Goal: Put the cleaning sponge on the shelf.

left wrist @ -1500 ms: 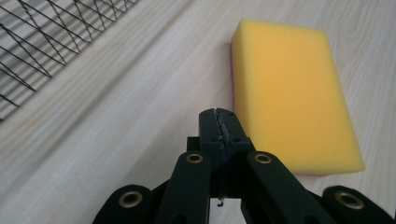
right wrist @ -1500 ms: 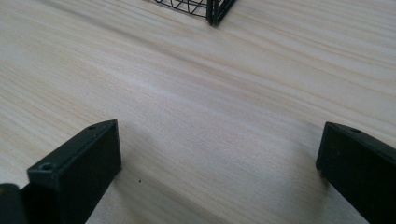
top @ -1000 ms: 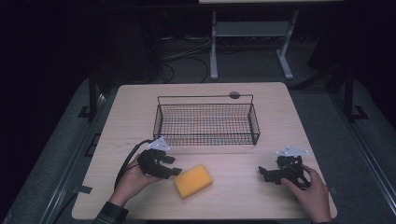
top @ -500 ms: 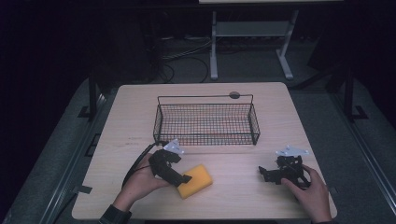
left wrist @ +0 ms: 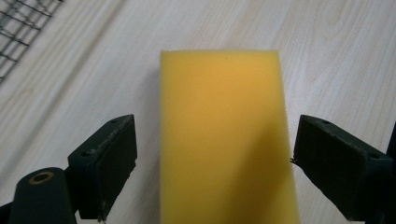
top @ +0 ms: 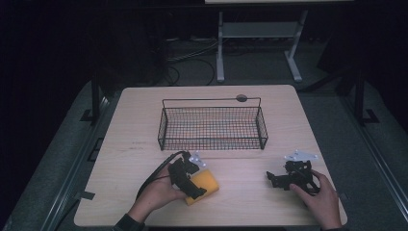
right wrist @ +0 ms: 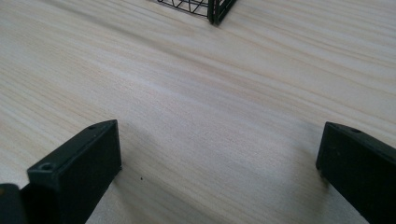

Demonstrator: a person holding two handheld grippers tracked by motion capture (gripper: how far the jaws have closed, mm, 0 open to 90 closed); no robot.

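Observation:
A yellow sponge (top: 212,182) lies flat on the wooden table (top: 134,125), near its front edge. My left gripper (top: 197,187) is down over the sponge's left part, held by a hand. In the left gripper view the sponge (left wrist: 224,102) runs between the two jaws of the left gripper (left wrist: 217,140). The jaws have just been opening and now stand wide, with a gap between each pad and the sponge. My right gripper (top: 274,180) rests at the front right in the other hand, pointing left. In its own view the right gripper (right wrist: 219,144) is open over bare wood.
A black wire basket (top: 211,139) stands empty in the middle of the table, behind both grippers. Its mesh shows at the upper left (left wrist: 23,23) and its corner at the top (right wrist: 210,7). A small dark disc (top: 241,97) lies behind it.
My left gripper has moved right from beside the sponge to over it, and its jaws now straddle the sponge. The right gripper and the basket have stayed put.

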